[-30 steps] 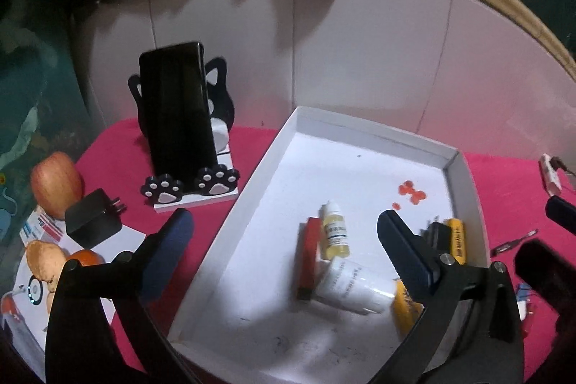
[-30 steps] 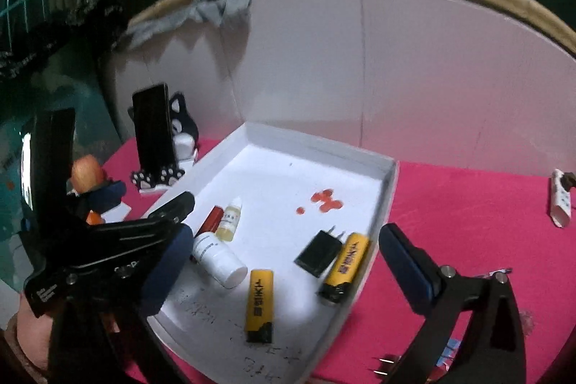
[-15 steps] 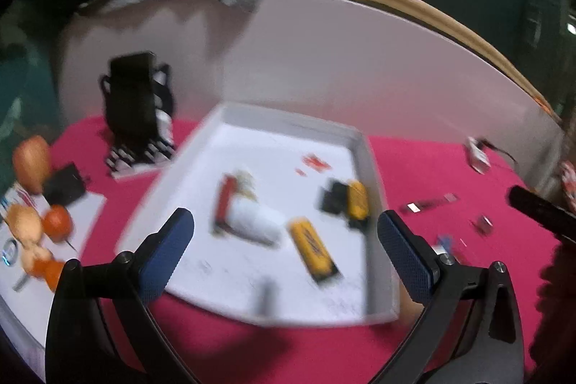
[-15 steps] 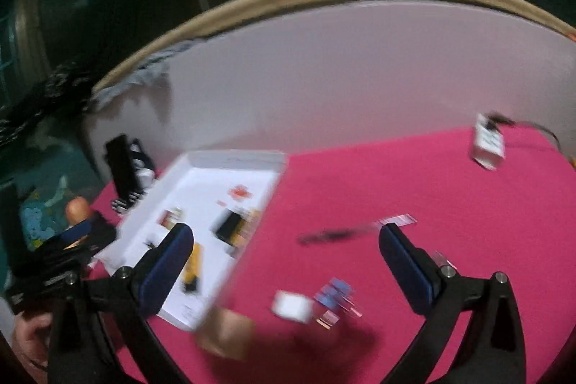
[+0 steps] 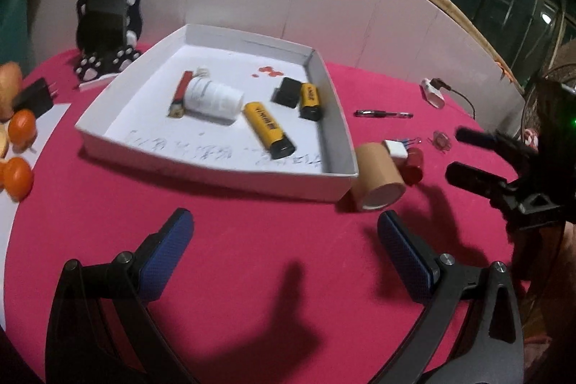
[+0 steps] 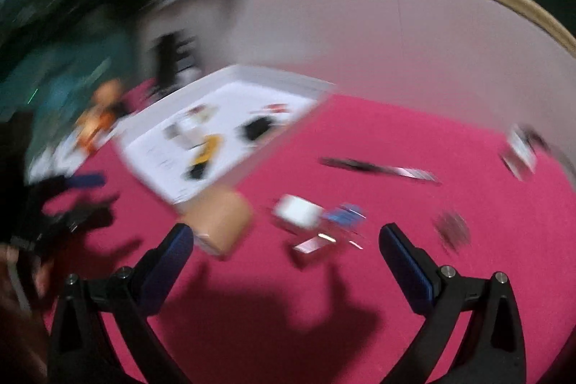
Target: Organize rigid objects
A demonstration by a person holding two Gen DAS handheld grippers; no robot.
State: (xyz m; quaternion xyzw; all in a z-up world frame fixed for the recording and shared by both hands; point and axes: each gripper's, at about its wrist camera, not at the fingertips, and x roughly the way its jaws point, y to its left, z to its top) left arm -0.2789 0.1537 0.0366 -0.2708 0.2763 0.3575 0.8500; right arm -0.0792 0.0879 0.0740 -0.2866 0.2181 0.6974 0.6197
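Magenta-covered round worktop (image 5: 252,240), pale panel wall behind; white tray (image 5: 338,117) at centre, holding a white bottle (image 5: 212,98) lying on its side, a red lighter (image 5: 180,92) touching it at 9 o'clock, two yellow-and-black lighters (image 5: 268,125) (image 5: 310,101) and a black charger (image 5: 286,91). Outside the tray's 4 o'clock corner: tan tape roll (image 5: 378,177) on its side, white plug (image 5: 395,148), red item (image 5: 414,164); black pen (image 5: 383,113) at 3 o'clock. Left tool (image 5: 284,236) spread wide, empty, over bare cloth; right tool (image 6: 286,242) likewise agape, empty, its view blurred.
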